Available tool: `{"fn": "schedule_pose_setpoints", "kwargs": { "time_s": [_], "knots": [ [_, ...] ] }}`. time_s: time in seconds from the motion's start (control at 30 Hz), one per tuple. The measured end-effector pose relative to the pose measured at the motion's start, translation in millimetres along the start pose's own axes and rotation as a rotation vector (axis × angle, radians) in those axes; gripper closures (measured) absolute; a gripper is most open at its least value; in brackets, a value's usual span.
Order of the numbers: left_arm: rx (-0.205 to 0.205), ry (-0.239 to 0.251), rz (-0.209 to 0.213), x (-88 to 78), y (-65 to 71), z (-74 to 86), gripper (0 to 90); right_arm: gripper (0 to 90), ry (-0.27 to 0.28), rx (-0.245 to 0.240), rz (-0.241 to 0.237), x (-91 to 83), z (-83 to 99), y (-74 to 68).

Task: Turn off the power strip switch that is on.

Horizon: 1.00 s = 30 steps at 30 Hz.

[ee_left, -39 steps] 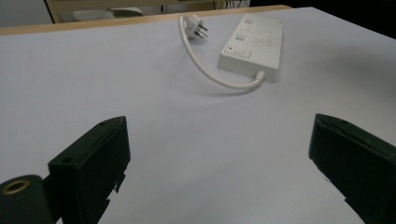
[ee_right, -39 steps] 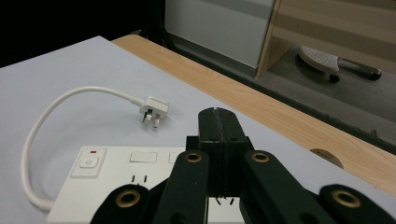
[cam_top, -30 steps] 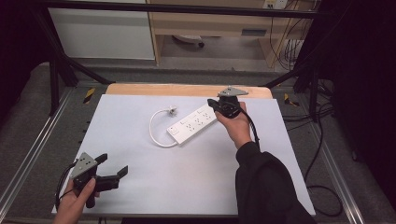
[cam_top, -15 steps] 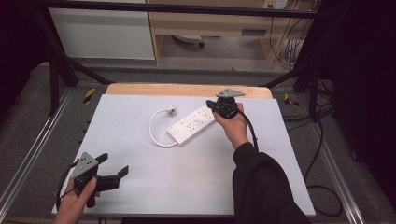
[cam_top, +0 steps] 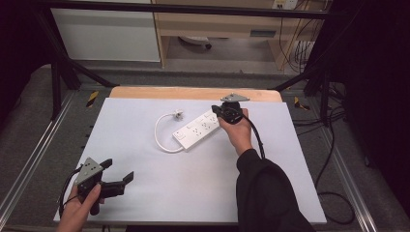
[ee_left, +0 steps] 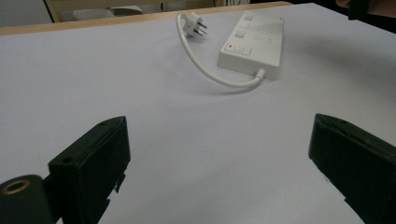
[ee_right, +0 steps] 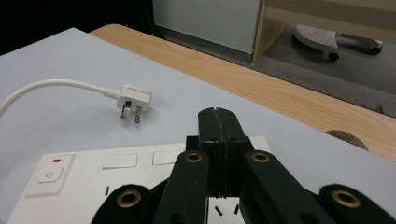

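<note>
My left claw [cam_top: 118, 181] sits nearest me, at the near left corner of the white table top [cam_top: 145, 193], held low in my left hand [cam_top: 80, 210] with its jaws spread wide and nothing between them. In the left gripper view I see bare white surface between the two black jaws, and the power strip [ee_left: 254, 42] lies well beyond them.

Farther out, past the middle of the table, my right claw [cam_top: 216, 110] is over the far end of the power strip [cam_top: 200, 129], held in my right hand [cam_top: 239, 133]. Its jaws are pressed together with nothing in them; in the right gripper view the tips [ee_right: 218, 122] meet right above the strip's white top face, and I cannot tell whether they touch it.

The power strip lies flat with its sockets facing up. Its long axis runs diagonally, from the near left to the far right. The switch end points toward me and to the left; there I see a button with a power symbol [ee_right: 50, 175] and a small red mark beside it. I can read no brand name or writing on it.

From the switch end, the white cable [cam_top: 162, 137] loops out left and curves back to the plug [cam_top: 179, 114], which lies on the table just beyond the strip, apart from it, prongs down in the right gripper view [ee_right: 134, 103].
</note>
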<state>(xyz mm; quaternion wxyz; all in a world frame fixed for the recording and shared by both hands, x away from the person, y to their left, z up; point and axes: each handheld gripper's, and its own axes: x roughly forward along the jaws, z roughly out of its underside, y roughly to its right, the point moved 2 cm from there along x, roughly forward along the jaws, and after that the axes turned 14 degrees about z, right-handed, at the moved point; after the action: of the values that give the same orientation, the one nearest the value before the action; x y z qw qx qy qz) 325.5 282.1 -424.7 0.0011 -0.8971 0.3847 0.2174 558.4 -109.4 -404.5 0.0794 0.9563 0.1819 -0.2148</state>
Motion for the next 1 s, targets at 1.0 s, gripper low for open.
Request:
{"fn": "schedule_pose_setpoints", "kwargs": {
  "time_s": [1.0],
  "knots": [
    [-0.015, 0.001, 0.004, 1.0, -0.5, 0.1, 5.4, 90.0, -0.064, -0.041, 0.015, 30.1, 10.2, -21.5]
  ]
}}
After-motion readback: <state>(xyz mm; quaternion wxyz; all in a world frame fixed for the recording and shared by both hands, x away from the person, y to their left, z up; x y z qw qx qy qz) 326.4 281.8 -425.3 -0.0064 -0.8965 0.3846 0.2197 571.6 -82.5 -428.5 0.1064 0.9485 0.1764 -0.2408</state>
